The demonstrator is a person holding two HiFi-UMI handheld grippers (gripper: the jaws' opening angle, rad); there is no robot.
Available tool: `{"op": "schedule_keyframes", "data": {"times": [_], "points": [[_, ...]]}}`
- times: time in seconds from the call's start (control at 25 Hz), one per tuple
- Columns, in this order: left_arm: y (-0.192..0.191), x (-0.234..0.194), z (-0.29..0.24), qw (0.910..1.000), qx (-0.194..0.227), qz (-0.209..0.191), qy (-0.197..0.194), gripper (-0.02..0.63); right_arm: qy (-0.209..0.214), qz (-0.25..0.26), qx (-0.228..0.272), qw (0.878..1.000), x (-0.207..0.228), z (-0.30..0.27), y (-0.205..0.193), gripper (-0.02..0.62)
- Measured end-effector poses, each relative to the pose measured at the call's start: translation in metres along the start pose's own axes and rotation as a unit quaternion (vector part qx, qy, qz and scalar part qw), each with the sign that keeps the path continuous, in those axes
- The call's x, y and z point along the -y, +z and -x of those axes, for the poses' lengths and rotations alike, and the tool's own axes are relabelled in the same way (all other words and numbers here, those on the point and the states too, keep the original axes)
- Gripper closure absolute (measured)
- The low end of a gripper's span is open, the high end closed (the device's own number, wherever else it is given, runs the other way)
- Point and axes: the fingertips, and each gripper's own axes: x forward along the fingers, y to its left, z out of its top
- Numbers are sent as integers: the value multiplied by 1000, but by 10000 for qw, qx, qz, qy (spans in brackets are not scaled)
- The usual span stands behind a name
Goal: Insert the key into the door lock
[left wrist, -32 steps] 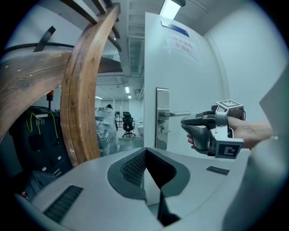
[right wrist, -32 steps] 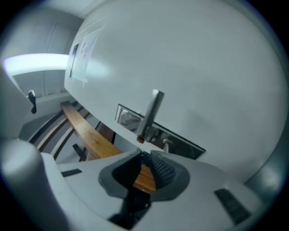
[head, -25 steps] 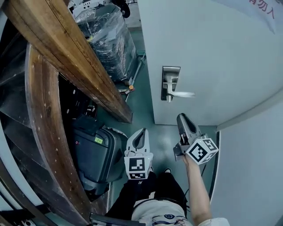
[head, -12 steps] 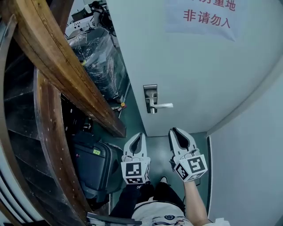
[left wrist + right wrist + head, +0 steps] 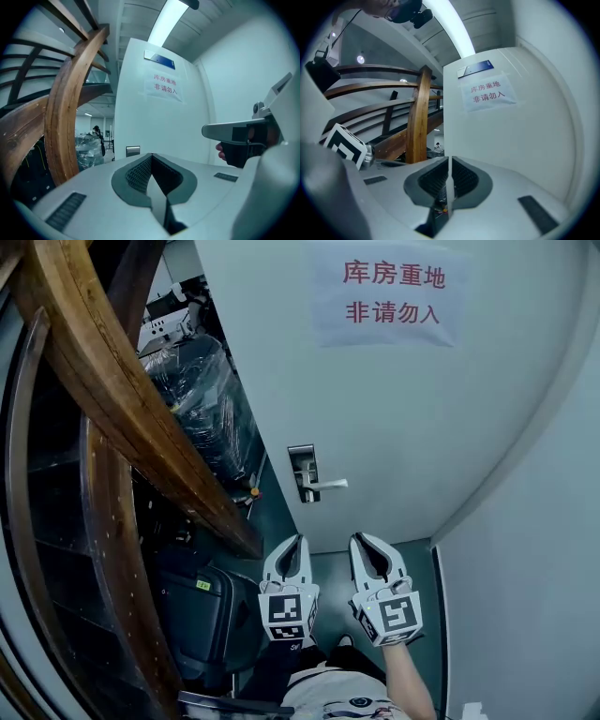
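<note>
From the head view, the left gripper (image 5: 296, 542) and right gripper (image 5: 363, 540) are held side by side, near each other and pointing at the door (image 5: 403, 418). The lock plate (image 5: 302, 465) and its handle (image 5: 330, 484) lie ahead of the left fingertips and well apart from both grippers. A paper sign (image 5: 389, 294) hangs farther beyond them, and a wooden stair rail (image 5: 122, 399) runs off to the left of the left fingers. In the left gripper view, the jaws are pressed together with nothing between them, and the lock plate (image 5: 133, 151) shows just past their tips, a little left. In the right gripper view, the jaws are likewise drawn together. A thin pale edge sits in their seam, and I cannot tell whether it is the key.
</note>
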Motion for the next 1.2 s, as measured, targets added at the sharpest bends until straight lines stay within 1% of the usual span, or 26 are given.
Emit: {"op": "schedule_keyframes", "data": {"times": [0.16, 0.4, 0.68, 0.72, 1.2], "points": [[8, 5, -2, 10000, 84, -14, -3, 601, -18, 58, 67, 10000, 4, 1, 7, 568], [17, 6, -7, 9998, 166, -53, 22, 601, 8, 127, 68, 9999, 8, -2, 8, 568], [23, 9, -12, 9996, 265, -129, 18, 601, -17, 161, -109, 9998, 16, -7, 3, 569], [23, 9, -12, 9995, 275, -140, 19, 601, -21, 156, -127, 9998, 17, -8, 2, 589], [21, -1, -11, 9995, 285, -142, 25, 601, -106, 244, -391, 9989, 10, -16, -10, 591]]}}
